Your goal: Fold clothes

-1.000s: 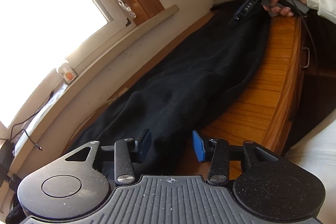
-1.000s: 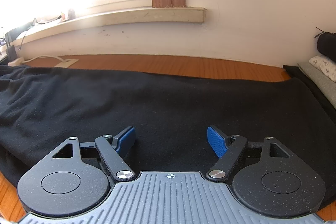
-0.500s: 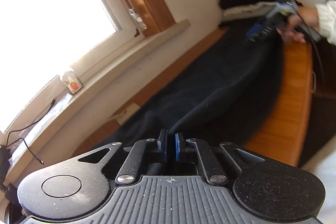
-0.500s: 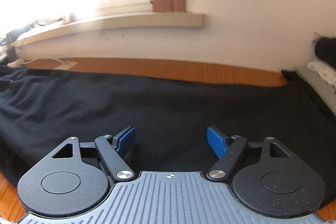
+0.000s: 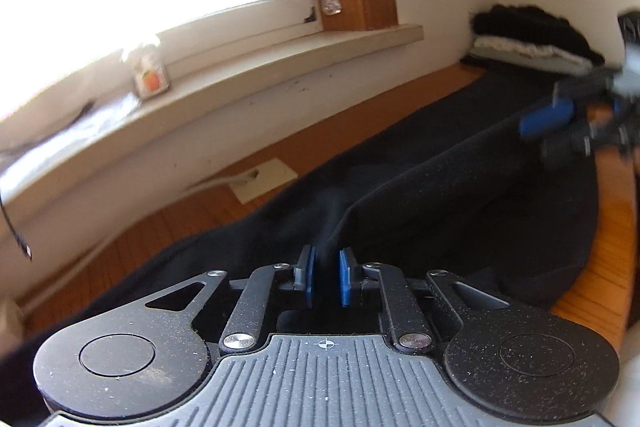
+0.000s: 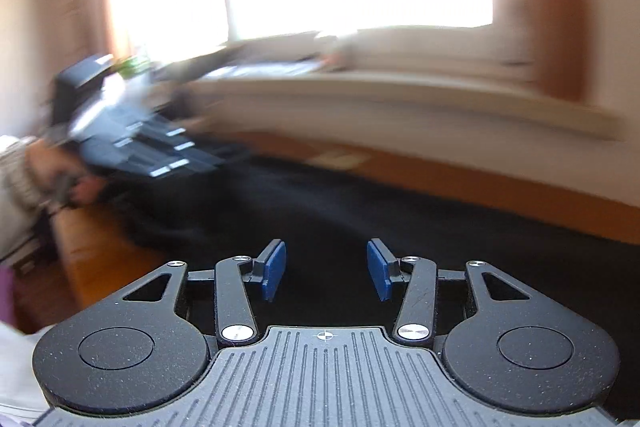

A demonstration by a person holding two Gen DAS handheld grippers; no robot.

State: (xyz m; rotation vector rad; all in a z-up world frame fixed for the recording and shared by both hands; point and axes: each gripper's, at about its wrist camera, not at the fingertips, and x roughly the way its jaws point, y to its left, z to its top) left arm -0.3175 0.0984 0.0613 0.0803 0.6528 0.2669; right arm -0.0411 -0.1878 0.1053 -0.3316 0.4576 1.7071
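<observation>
Left gripper (image 5: 325, 277) pinches a soft, limp black garment (image 5: 460, 195) edge at six o'clock; right gripper (image 6: 326, 269), closing, grips nothing.

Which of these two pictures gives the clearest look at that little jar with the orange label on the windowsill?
The left wrist view: the small jar stands on the windowsill in fairly sharp focus, its orange label facing the camera. The right wrist view is badly motion-blurred and the sill there is a smear, so the jar cannot be made out.

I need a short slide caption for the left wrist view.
Left claw pinches a fold of the black garment on the wooden table, below the window sill.
</observation>
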